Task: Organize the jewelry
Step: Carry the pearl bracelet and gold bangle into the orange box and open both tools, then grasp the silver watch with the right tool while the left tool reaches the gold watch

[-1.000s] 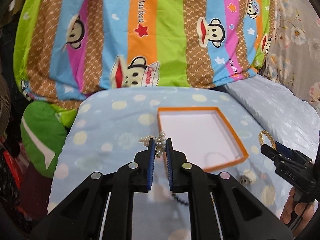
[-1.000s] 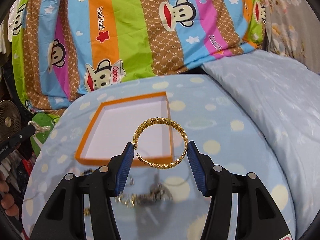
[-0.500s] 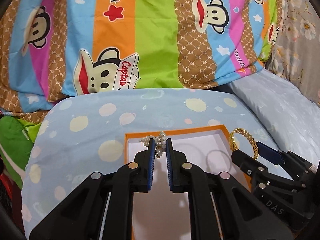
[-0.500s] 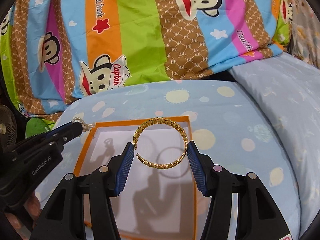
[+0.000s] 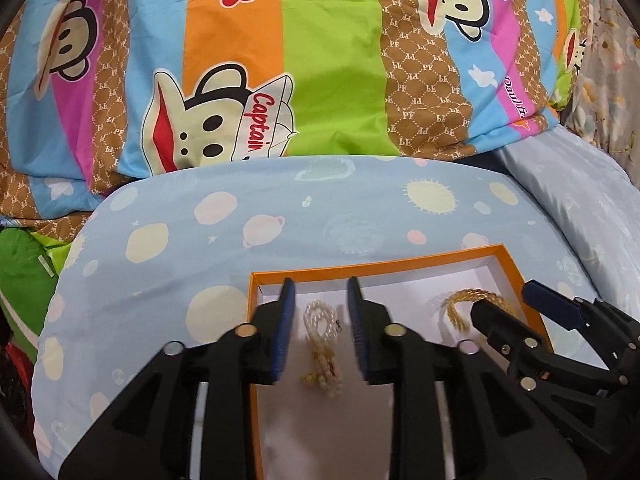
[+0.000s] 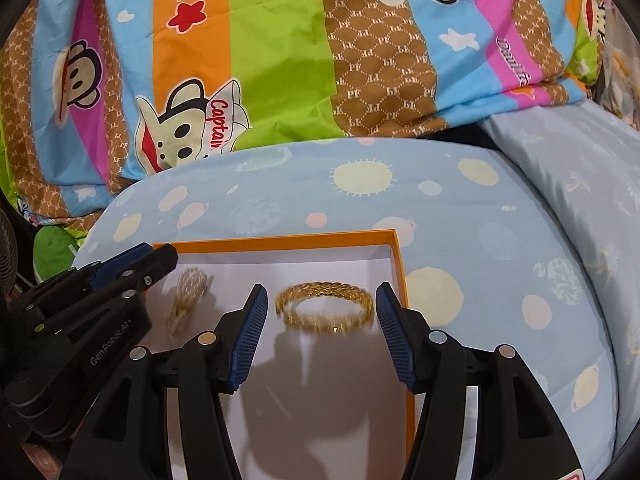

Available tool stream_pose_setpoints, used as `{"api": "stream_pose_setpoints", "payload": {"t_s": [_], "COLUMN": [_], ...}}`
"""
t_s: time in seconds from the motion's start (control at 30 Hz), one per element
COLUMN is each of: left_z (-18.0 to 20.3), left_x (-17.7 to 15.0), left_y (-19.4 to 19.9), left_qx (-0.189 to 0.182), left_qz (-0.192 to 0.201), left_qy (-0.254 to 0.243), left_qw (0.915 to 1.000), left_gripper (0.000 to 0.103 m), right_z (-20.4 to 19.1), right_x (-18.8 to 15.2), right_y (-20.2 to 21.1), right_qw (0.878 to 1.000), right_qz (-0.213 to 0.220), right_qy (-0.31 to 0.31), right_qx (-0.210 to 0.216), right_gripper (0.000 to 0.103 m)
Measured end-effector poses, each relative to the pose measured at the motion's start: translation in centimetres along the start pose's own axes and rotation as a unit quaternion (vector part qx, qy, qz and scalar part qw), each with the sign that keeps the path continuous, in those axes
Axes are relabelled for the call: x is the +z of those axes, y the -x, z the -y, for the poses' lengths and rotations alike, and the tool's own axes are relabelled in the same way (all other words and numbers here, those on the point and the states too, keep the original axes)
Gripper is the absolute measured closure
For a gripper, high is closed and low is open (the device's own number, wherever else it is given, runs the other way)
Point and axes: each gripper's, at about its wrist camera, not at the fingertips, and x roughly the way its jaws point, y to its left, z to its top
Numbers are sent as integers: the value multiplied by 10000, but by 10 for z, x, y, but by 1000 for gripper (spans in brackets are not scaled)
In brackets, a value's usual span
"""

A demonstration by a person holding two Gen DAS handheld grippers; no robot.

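Note:
An orange-rimmed box (image 5: 372,267) with a white floor lies on the light blue pillow; it also shows in the right wrist view (image 6: 280,241). My left gripper (image 5: 321,292) is open over the box, and a pearl piece (image 5: 320,342) lies loose on the box floor between its fingers. The pearl piece also shows in the right wrist view (image 6: 188,300). My right gripper (image 6: 321,298) is open over the box, and a gold bangle (image 6: 326,310) sits between its fingers without touching them, slightly blurred. The bangle shows in the left wrist view (image 5: 466,306) beside the right gripper (image 5: 516,304).
The box rests on a light blue pillow with pale planet prints (image 5: 280,216). A striped cartoon-monkey quilt (image 5: 280,60) rises behind it. A pale blue pillow (image 6: 580,168) lies to the right. A green cushion (image 5: 24,276) is at the left.
Both grippers have opened and moved lower over the box. The pearl piece has dropped from the left gripper onto the box floor. The gold bangle has come free of the right gripper's fingers.

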Motion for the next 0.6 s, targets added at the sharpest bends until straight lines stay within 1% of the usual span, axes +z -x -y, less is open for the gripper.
{"api": "stream_pose_setpoints", "payload": {"t_s": [0.03,0.17,0.23,0.3,0.37,0.4,0.47,0.5,0.6], "left_z": [-1,-4,-9,-13,-21,-25,-32,-38,-48], "left_x": [0,2,-1,-8,-23,-29,-46,-59,-90], "left_y": [2,15,31,49,74,83,101,112,131], "left_qx": [33,70,81,110,121,130,120,93,28], "left_qz": [38,197,305,415,548,588,613,620,561], "left_qy": [17,60,96,95,87,95,144,219,383], "left_qw": [10000,9998,9995,9990,9984,9981,9979,9978,9977], "left_gripper": [64,64,64,62,55,53,52,52,51], "right_z": [0,6,12,20,30,34,44,48,54], "right_x": [0,-2,-7,-15,-31,-40,-63,-74,-110], "right_y": [3,22,40,59,83,92,112,119,134], "right_qw": [10000,9996,9990,9983,9972,9967,9957,9954,9955], "right_qz": [54,261,412,526,661,706,764,764,708], "right_qy": [-4,-109,-176,-248,-347,-389,-521,-566,-626], "right_qx": [1,0,0,33,53,68,99,111,-27], "right_gripper": [45,45,45,44,41,40,38,38,38]}}
